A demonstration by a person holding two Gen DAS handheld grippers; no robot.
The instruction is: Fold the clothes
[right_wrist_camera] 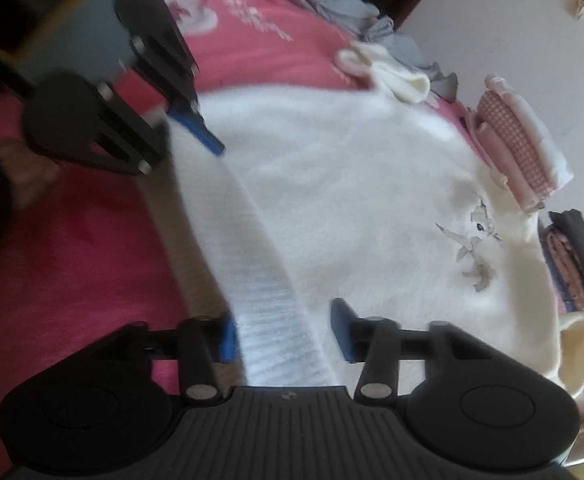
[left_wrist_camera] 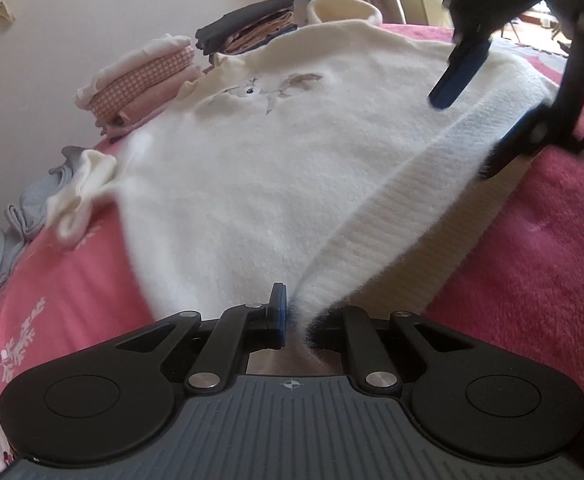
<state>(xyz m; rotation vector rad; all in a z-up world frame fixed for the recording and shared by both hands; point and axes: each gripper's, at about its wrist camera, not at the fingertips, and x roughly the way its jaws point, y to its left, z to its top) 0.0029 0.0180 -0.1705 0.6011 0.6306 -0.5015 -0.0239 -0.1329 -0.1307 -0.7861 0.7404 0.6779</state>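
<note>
My left gripper [left_wrist_camera: 296,320] pinches the ribbed hem of the fluffy white knitted sweater [left_wrist_camera: 251,168] spread on the pink bedspread [left_wrist_camera: 540,248]; my right gripper [right_wrist_camera: 283,332] straddles the hem, fingers spread.

White fuzzy sweater [left_wrist_camera: 251,168] lay spread flat on the pink bedspread [left_wrist_camera: 540,264], front up, grey embroidered motif [left_wrist_camera: 267,88] toward 12 o'clock in left wrist view. Ribbed hem [left_wrist_camera: 392,216] was lifted off the bed at 5 o'clock, running taut diagonally. One cuffed sleeve [left_wrist_camera: 79,192] lay bunched at 9 o'clock.
</note>
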